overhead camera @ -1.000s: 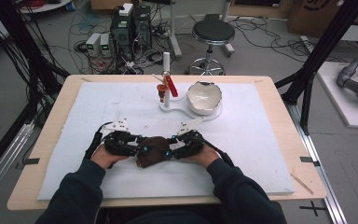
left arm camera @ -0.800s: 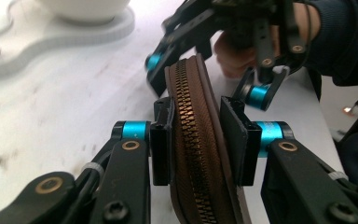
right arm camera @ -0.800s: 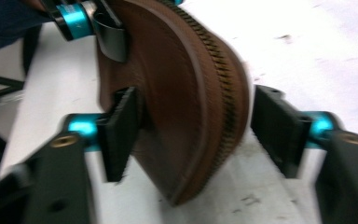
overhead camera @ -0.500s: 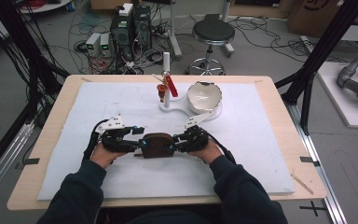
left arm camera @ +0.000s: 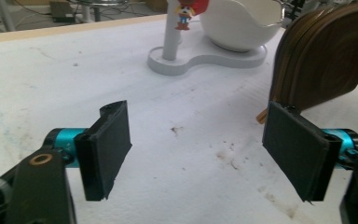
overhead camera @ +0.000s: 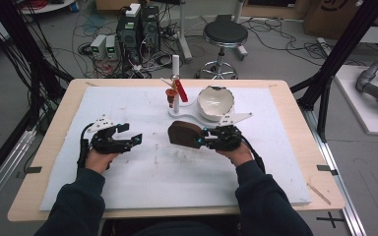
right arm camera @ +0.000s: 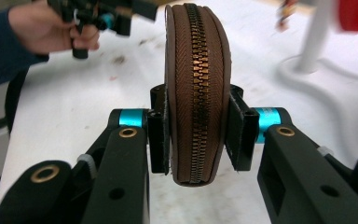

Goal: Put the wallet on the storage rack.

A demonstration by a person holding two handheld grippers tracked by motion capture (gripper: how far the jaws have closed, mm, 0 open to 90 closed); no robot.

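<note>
White padding covers the desk (overhead camera: 285, 162) almost to its wooden rim, and most of that sheet lies bare around the stand (overhead camera: 187, 110), a white base at the far middle carrying a post and a bowl (overhead camera: 215, 101). Left of the stand, and on the near side toward the person, the open room is widest. Just near of the stand, the right hand-held gripper (overhead camera: 204, 139) pinches a brown zip pouch (overhead camera: 184, 133), held on edge close to the stand's base. Well left of the stand, the left hand-held gripper (overhead camera: 129, 133) is spread with nothing between its jaws, which have just been opening. A red tag (overhead camera: 181, 90) and a small figure (overhead camera: 169, 95) hang from the post, above the base. Beyond the stand, off the desk, a stool (overhead camera: 225, 34) and cabled boxes sit on the floor. Zipper teeth (right arm camera: 196, 84) running round the pouch's edge show in the right gripper view; the left gripper view shows the pouch's flat side (left arm camera: 328, 60) against the bowl.
</note>
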